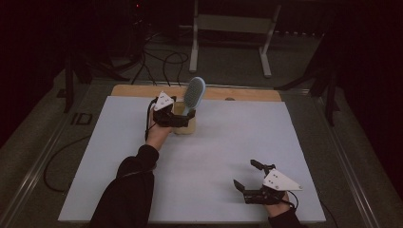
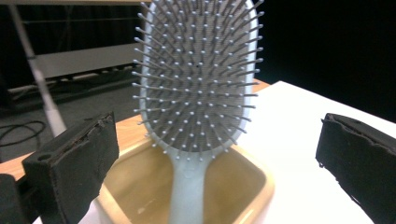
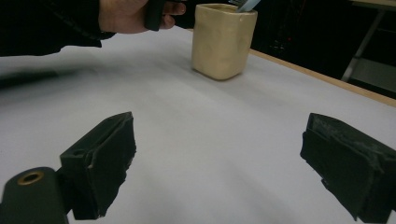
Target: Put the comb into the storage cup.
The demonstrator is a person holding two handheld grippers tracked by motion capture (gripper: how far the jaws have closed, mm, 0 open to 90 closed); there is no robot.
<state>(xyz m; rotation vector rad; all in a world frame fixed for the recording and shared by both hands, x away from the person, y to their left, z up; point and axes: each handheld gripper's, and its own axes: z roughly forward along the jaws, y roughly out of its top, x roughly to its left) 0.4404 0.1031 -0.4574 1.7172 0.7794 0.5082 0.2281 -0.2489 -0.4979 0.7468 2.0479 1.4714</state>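
A cream cup (image 1: 185, 127) stands at the back of the white board, with a light blue hairbrush (image 1: 194, 92) upright in it, bristles toward my left gripper. My left gripper (image 1: 184, 117) is open, its jaws on either side of the cup. In the left gripper view the hairbrush (image 2: 198, 79) rises from the cup (image 2: 259, 184) between the spread jaws of that gripper (image 2: 217, 140), and white board shows between the right jaw and the cup. My right gripper (image 1: 245, 174) is open and holds nothing near the front right. From my right gripper (image 3: 219, 154) the cup (image 3: 222, 42) stands well ahead.
The white board (image 1: 214, 156) covers most of the table, with a wooden strip (image 1: 138, 90) along its far edge. Beyond the table, a white metal stand (image 1: 233, 23) and cables (image 1: 161, 61) are on the floor. A hand (image 3: 126, 14) holds the left gripper beside the cup.
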